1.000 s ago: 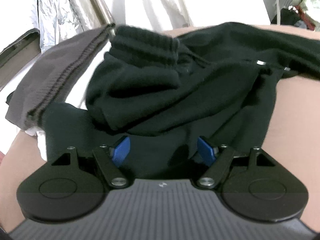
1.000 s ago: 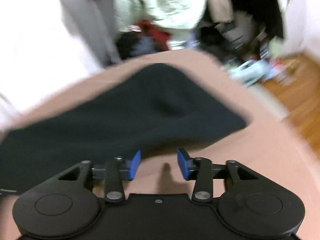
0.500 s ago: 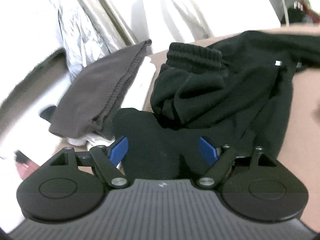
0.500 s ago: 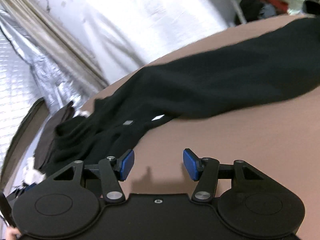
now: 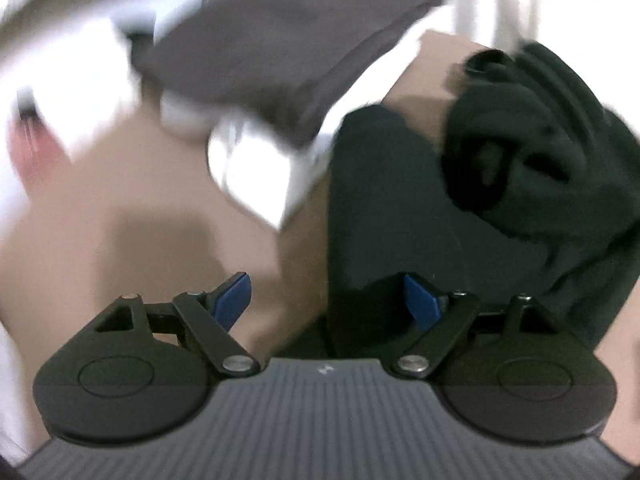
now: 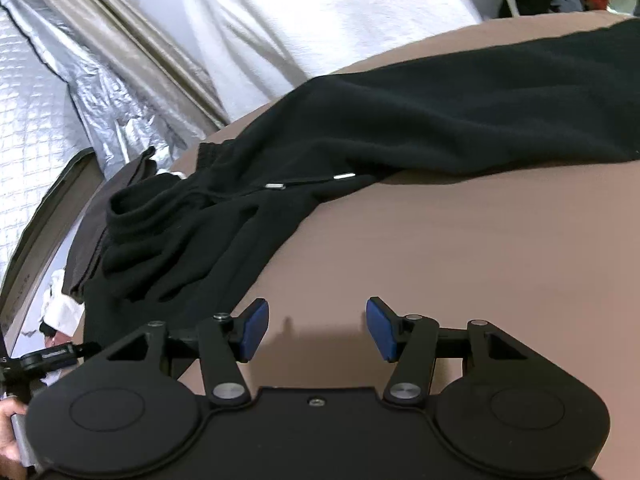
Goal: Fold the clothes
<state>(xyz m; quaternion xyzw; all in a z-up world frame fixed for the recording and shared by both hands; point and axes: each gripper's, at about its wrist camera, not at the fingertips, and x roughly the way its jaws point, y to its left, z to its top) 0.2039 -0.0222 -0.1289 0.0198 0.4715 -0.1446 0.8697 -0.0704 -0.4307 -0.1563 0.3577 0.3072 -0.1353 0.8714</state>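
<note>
On the brown bedsheet (image 6: 460, 264): one pair of black sweatpants (image 6: 420, 120), unfolded, one leg stretched away to the right, the waist end bunched in folds at the left; two metal-tipped drawstring ends (image 6: 344, 176) lie on the cloth near the waist. Left wrist view, blurred: bunched waist (image 5: 532, 152) at upper right, a flat black part running down toward the camera.

Beside the waist, at the sheet's left edge: a folded dark grey garment (image 5: 280, 52) lying on a white item (image 5: 256, 176).

Left gripper (image 5: 328, 300): jaws wide apart and just been opening; the edge of the black cloth lies between them under the right pad, not pinched.

Right gripper (image 6: 316, 330): jaws about half open, hovering over bare sheet, holding nothing, sweatpants just to its left.

Beyond: white cover, silver quilted foil (image 6: 44, 92).
</note>
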